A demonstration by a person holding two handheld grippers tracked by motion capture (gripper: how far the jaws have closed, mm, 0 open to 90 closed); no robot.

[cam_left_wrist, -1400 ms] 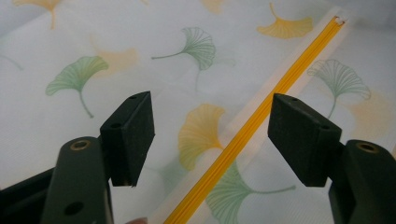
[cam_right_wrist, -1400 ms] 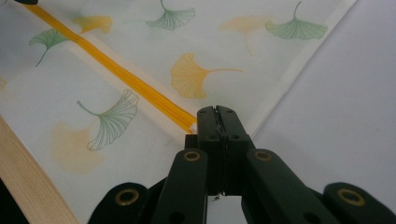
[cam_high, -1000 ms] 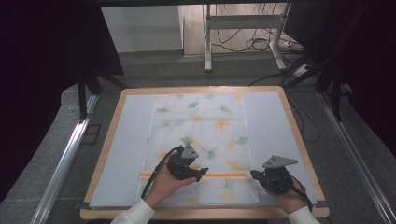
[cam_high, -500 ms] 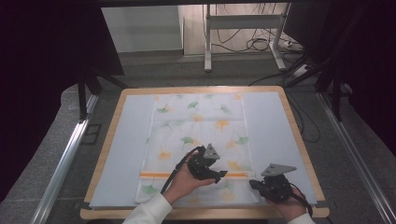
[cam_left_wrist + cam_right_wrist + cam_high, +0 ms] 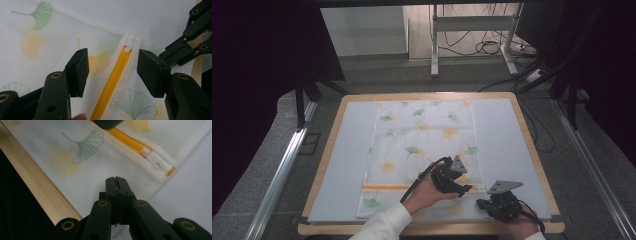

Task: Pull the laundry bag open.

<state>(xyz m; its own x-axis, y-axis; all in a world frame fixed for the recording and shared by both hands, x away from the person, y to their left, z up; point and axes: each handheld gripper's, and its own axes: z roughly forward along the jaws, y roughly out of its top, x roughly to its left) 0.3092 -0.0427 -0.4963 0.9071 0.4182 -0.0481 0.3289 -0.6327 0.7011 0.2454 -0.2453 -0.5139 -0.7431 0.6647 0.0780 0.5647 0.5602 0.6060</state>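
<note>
A white mesh bag [image 5: 424,155] printed with ginkgo leaves lay flat on a pale mat [image 5: 342,165] over the wooden table [image 5: 324,165], its long axis running near to far. Cables [image 5: 482,47] trailed on the floor beyond. Its orange zipper [image 5: 117,72] ran left to right along the near end, the white pull [image 5: 155,161] at the right end. The left gripper [image 5: 112,71] straddled the zipper, jaws parted, just closing, holding nothing. The right gripper [image 5: 117,181] was clamped on the bag's near right corner.

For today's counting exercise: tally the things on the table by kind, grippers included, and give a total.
Mesh bag with leaf print: 1
Orange zipper: 1
White zipper pull: 1
Grippers: 2, left gripper and right gripper
Total: 5
</note>
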